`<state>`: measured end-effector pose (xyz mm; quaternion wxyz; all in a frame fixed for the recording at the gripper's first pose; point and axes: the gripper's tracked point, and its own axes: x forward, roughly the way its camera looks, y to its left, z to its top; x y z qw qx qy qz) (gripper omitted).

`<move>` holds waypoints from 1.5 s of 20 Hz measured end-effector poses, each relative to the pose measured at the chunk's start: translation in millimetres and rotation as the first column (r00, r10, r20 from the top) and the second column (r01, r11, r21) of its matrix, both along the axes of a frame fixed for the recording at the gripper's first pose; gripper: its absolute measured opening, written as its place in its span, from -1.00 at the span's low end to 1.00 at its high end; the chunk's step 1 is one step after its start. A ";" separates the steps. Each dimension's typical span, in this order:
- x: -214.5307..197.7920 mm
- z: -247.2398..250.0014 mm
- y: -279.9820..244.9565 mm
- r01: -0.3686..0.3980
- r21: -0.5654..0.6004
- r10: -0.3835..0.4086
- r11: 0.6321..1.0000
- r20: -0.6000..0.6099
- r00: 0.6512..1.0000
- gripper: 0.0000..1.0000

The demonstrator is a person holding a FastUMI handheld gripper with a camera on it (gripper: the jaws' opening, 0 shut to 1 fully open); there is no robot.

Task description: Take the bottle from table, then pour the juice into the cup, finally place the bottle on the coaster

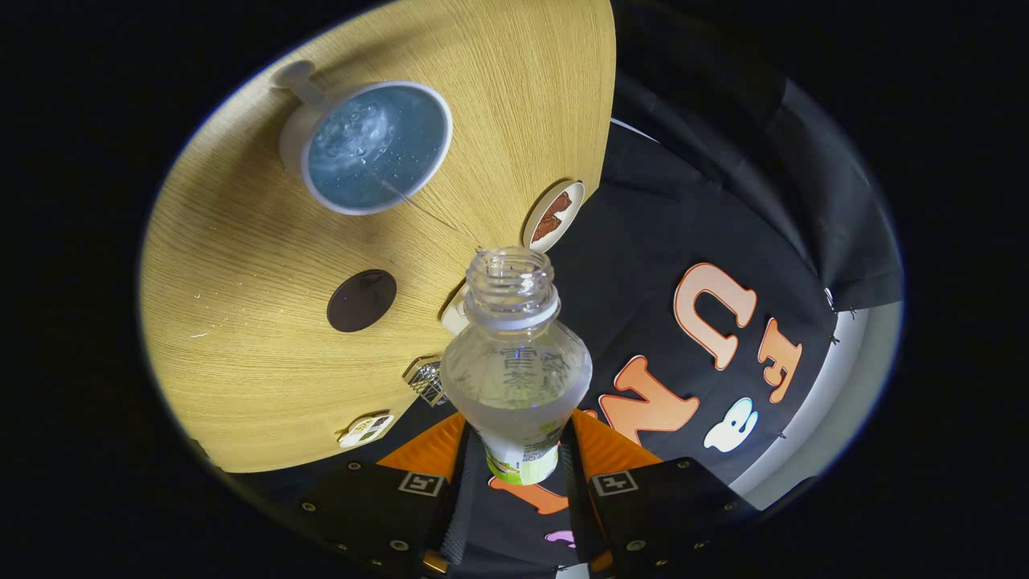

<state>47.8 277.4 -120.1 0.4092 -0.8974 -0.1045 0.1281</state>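
A clear plastic bottle with no cap is held between my fingers, and my gripper is shut on its lower body. The bottle is tipped, its open mouth pointing toward a white cup on the wooden table. A thin stream of liquid runs from the bottle's mouth into the cup, which holds bubbly liquid. A dark round coaster lies on the table between the cup and the bottle.
A round white disc with a brown figure lies near the table's edge beyond the bottle's mouth. A small wire object and a small patterned piece sit near the table's edge, close to my fingers. The booth's black cloth hangs beside the table.
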 end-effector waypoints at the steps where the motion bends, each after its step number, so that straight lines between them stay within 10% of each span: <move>1: -0.2 1.1 1.2 -0.003 0.001 0.003 1.000 0.002 1.000 0.04; 30: -1.1 -18.1 -13.5 0.048 0.117 -0.037 0.992 -0.093 0.995 0.04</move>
